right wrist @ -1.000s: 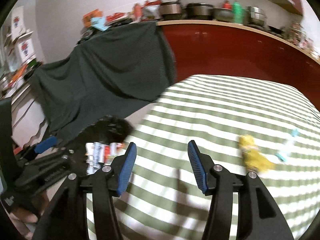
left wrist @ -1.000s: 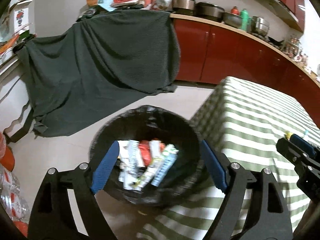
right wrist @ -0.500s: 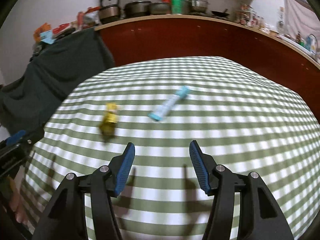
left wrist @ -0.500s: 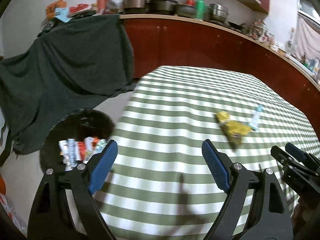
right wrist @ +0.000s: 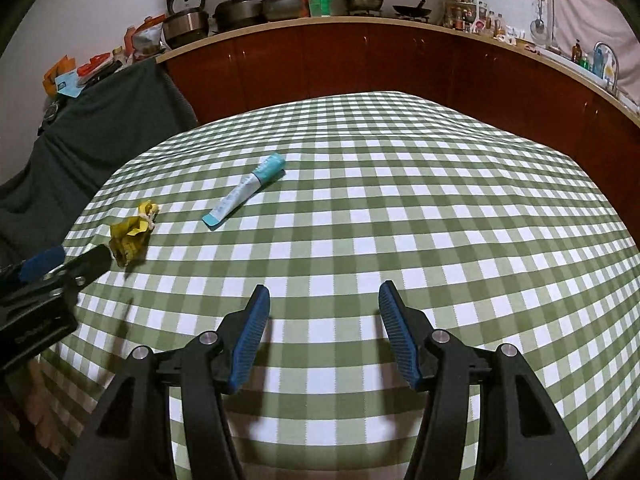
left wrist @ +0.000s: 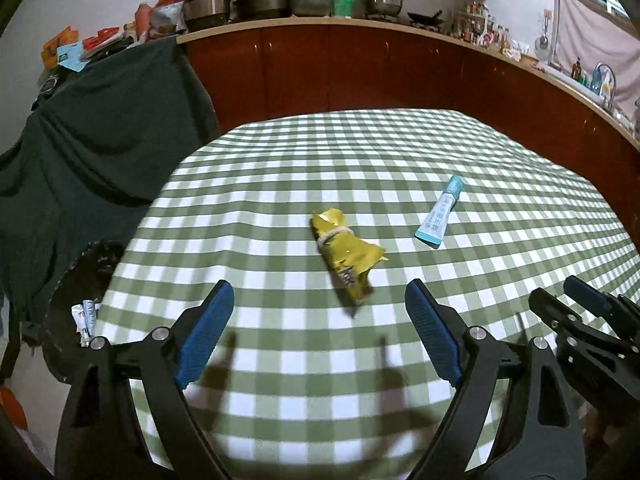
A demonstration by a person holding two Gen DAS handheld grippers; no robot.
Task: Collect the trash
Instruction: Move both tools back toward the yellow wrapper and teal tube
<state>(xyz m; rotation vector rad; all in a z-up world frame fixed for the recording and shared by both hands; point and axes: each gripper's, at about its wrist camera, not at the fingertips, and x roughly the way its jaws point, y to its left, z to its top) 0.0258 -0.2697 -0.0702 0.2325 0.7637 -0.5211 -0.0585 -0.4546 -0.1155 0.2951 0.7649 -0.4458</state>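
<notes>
Two scraps lying on counter [left wrist: 320,160]: yellow wrapper [left wrist: 347,255], blue tube [left wrist: 440,212], print unreadable. Swinging off trash bin [left wrist: 80,280] since earlier; left hand-held gripper [left wrist: 320,312], right hand-held gripper [right wrist: 324,312] both apart, empty.

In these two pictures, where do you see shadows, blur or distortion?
Left wrist view: both finger shadows fall on the tablecloth ahead of the left gripper; the yellow wrapper is slightly blurred at its near end. Right wrist view: sharp; the counter bends strongly, a fisheye effect.
</notes>
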